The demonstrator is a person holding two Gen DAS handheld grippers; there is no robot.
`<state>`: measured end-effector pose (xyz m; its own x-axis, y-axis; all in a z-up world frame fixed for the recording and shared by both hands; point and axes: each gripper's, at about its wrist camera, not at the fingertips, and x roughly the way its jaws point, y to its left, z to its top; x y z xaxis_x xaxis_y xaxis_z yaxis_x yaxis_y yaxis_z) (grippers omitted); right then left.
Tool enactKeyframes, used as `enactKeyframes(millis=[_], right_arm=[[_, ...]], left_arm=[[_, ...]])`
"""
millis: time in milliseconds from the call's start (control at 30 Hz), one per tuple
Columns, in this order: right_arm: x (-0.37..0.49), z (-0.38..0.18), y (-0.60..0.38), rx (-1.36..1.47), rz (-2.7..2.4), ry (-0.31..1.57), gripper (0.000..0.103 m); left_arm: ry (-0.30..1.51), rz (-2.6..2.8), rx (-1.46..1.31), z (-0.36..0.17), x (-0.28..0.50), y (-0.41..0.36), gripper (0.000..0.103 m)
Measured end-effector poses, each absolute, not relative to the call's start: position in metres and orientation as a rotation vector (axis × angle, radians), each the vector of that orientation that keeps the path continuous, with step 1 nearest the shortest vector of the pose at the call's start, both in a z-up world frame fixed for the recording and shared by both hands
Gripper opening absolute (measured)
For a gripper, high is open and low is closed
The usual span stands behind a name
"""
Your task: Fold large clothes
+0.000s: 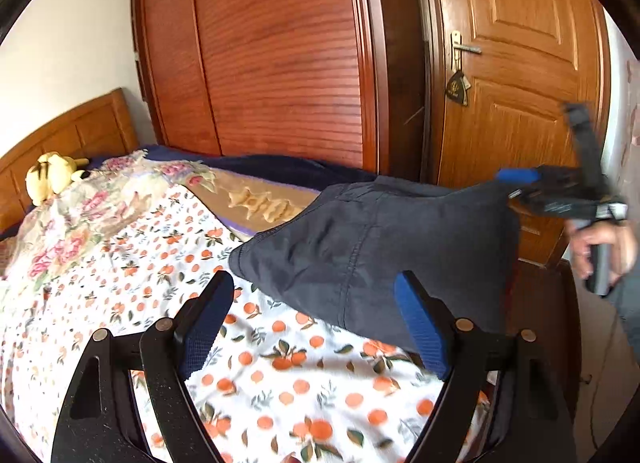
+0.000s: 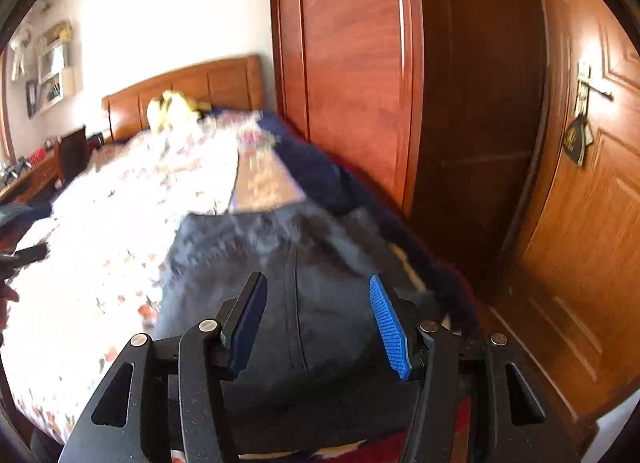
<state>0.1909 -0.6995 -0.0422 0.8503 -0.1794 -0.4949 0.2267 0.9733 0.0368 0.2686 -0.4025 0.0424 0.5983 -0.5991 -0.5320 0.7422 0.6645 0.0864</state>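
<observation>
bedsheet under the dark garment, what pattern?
White bedsheet printed with orange fruits and green leaves; clearest in the left wrist view.

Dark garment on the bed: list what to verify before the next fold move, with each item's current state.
1. Left gripper free, jaws open and nothing clamped: ok.
2. Right gripper free, jaws open above the cloth without pinching it: ok.
3. Dark garment lying flat: not ok, it is humped up and creased towards its right side.
4. Whole garment supported by the bed: cannot tell, its right edge is blurred at the bedside.
5. Orange-print sheet free of clutter near the garment: ok, the plush toy sits far off by the headboard.
</observation>
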Motion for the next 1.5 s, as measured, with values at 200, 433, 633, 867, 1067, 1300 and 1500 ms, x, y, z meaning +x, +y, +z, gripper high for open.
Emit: enactKeyframes(millis=[200,433,633,867,1067,1300,1500], right_arm=[[0.216,-0.086,-0.725,0.13,-0.304,0.698,0.055],[0.182,-0.059,-0.699,0.132,-0.312,0.635,0.056],[0.151,-0.034,-0.64,0.104,-0.225,0.561,0.069],[0.114,-0.036,-0.544,0.076,-0.063,0.503,0.086],[0.099,-0.053,-0.468,0.068,0.072,0.499,0.086],[0.102,-0.07,-0.418,0.071,0.202,0.499,0.086],[0.109,-0.075,-0.396,0.041,0.259,0.478,0.086]], left_arm=[[0.471,-0.751,0.248,0.056,0.226,-0.361,0.097],[0.46,-0.687,0.216,0.065,0.185,-0.32,0.097],[0.451,-0.624,0.182,0.067,0.152,-0.282,0.097],[0.471,-0.507,0.131,0.056,0.121,-0.225,0.097],[0.537,-0.378,0.085,0.033,0.106,-0.171,0.097],[0.578,-0.28,0.043,0.006,0.099,-0.115,0.097],[0.622,-0.189,-0.012,-0.022,0.087,-0.072,0.097]])
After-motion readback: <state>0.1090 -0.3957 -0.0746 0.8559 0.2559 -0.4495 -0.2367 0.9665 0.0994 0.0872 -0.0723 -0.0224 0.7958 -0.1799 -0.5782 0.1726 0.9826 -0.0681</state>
